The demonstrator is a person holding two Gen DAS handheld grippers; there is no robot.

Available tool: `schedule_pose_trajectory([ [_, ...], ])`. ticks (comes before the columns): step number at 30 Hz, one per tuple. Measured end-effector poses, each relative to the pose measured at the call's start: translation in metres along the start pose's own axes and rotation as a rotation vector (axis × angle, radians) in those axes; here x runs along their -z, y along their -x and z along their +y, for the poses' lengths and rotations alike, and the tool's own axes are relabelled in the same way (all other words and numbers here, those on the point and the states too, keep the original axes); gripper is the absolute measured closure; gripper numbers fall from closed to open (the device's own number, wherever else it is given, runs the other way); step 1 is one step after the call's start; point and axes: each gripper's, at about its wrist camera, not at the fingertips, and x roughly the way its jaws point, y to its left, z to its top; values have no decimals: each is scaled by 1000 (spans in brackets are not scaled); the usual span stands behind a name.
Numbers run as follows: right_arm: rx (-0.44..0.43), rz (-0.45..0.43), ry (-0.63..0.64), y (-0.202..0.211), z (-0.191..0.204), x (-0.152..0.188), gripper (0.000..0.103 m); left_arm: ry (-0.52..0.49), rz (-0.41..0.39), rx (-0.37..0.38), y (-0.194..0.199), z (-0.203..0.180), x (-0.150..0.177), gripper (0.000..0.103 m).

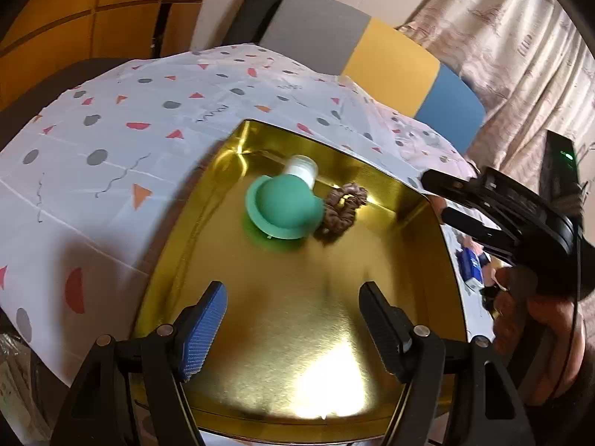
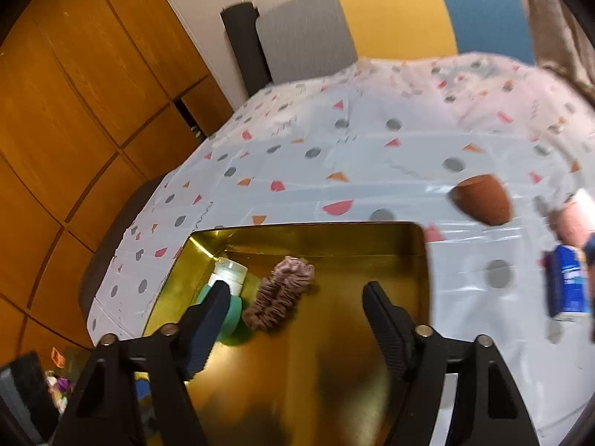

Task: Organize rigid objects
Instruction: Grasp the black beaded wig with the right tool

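A gold metal tray (image 1: 297, 334) (image 2: 334, 238) sits on the patterned tablecloth. In it lie a green domed lid (image 1: 284, 204) (image 2: 234, 316), a small white-capped bottle (image 1: 303, 171) (image 2: 228, 273) and a brown scrunchie (image 1: 340, 206) (image 2: 280, 291). My left gripper (image 1: 293, 319) is open and empty above the tray's near part. My right gripper (image 2: 297, 319) is open and empty over the tray, its left finger (image 2: 208, 323) in front of the green lid. The right gripper also shows in the left wrist view (image 1: 446, 200) at the tray's right edge.
On the cloth right of the tray lie a brown cup (image 2: 481, 199) on its side, a blue can (image 2: 567, 282) and a pinkish roll (image 2: 574, 219). A chair with grey, yellow and blue panels (image 2: 394, 18) stands behind the table. Wooden cabinets (image 2: 74, 93) are at the left.
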Motion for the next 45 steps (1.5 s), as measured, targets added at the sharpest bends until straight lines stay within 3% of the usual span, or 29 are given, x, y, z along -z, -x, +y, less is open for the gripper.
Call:
schedule_pose_trajectory([
  [7,70,-44,27,42,-22,24,28,-62,14,82,1,-26,9,28],
  [14,147,-43,-9,69,-61,60,24,-147,39,104,0,-59,23,28],
  [25,320,-21,-139,112,-162,128,24,-288,104,149,-11,-120,47,28],
  [31,463,-101,-261,151,-240,126,24,-336,124,168,-13,-144,55,28],
  [34,504,-150,-309,166,-284,115,15,-355,129,159,-13,-151,58,28],
  [36,536,-153,-294,169,-304,105,14,-357,132,151,-14,-153,58,28],
  [45,367,-75,-353,151,-371,81,12,-384,132,134,-11,-167,58,28],
])
